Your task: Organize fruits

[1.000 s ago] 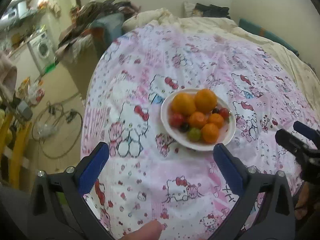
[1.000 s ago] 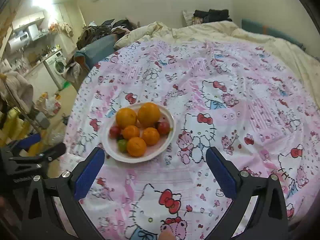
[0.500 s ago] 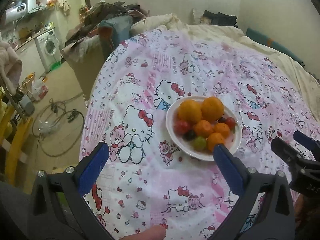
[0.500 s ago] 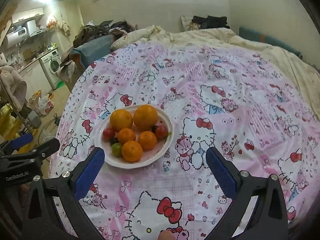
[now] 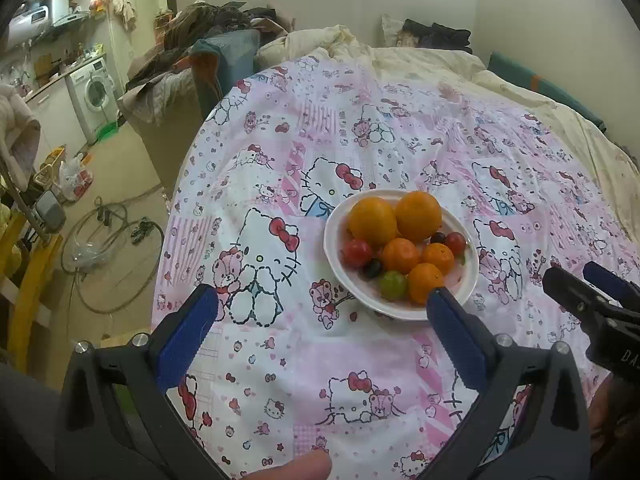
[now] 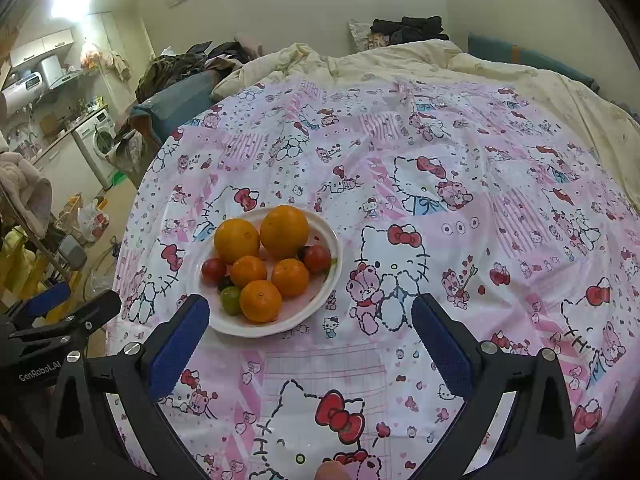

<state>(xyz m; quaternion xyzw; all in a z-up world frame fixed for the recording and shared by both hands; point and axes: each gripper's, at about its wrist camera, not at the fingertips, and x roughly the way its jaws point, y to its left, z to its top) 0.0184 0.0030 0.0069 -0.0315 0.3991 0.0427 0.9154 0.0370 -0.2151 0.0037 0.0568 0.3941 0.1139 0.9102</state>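
A white bowl (image 5: 472, 280) sits on the pink Hello Kitty bedspread (image 5: 360, 144); it also shows in the right wrist view (image 6: 332, 240). It holds two large oranges (image 5: 372, 220), three small mandarins (image 5: 400, 255), red tomatoes (image 5: 356, 252), a green tomato (image 5: 393, 285) and dark grapes (image 5: 374, 268). My left gripper (image 5: 322, 328) is open and empty, just in front of the bowl. My right gripper (image 6: 310, 340) is open and empty, its left finger (image 6: 180, 344) by the bowl's near rim.
The bed's left edge (image 5: 176, 216) drops to a floor with cables (image 5: 112, 240), bags and a washing machine (image 5: 94, 96). Piled clothes (image 5: 208, 40) and a cream duvet (image 6: 400, 64) lie at the bed's far end.
Both grippers have drawn closer to the bowl and tilted up a little. The bowl now sits lower and nearer to the fingers in both views. Both jaws stay open.
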